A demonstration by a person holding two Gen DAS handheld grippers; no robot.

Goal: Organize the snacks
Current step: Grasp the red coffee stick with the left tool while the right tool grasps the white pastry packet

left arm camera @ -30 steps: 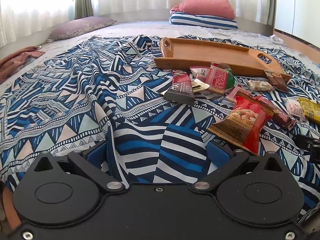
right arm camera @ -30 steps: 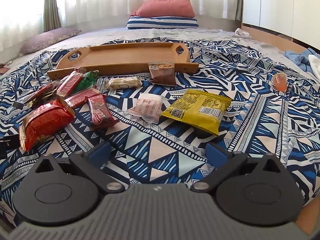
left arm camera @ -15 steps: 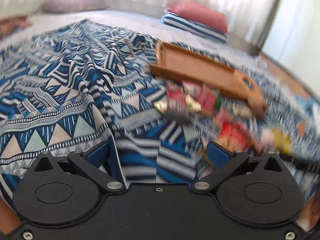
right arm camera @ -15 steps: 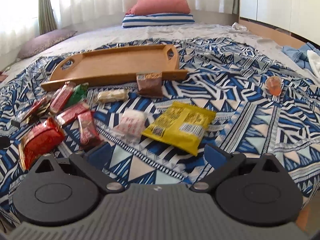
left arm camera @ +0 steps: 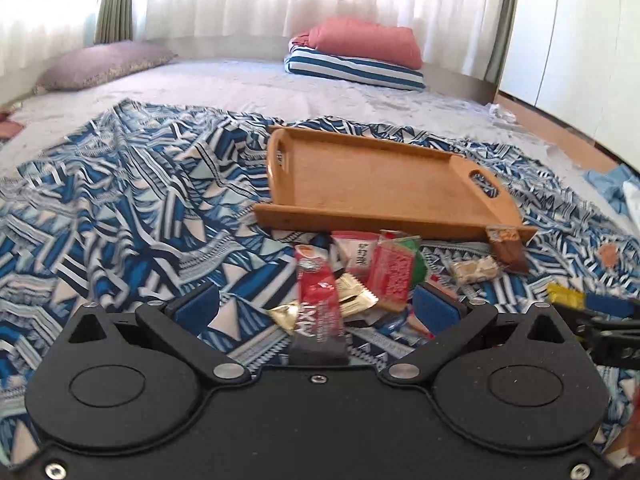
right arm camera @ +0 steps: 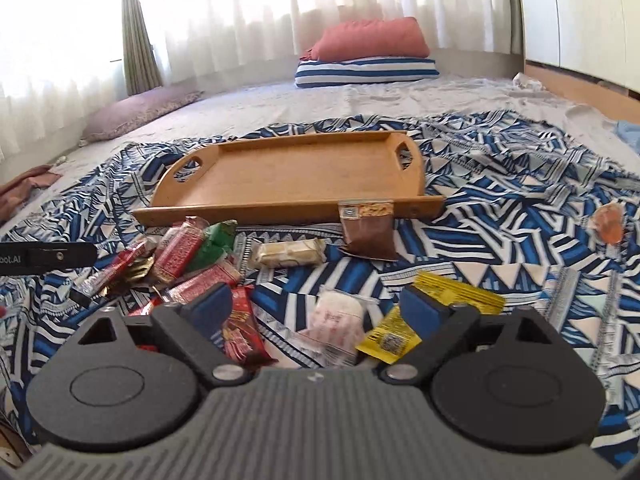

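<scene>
An empty wooden tray lies on the blue patterned blanket. Several snack packets lie before its near edge. My left gripper is open, with a red and black bar and gold packets between its fingers. My right gripper is open over a white packet, with a yellow bag and a red bar beside it. A brown packet leans on the tray's edge. A pale biscuit pack lies near it.
Pink and striped pillows and a mauve pillow lie at the far end of the bed. An orange jelly cup sits on the blanket at the right. White cupboards stand at the right.
Both grippers have moved forward and tilted up toward the snacks and tray. The left one swung right, so the snack pile now lies between its fingers.
</scene>
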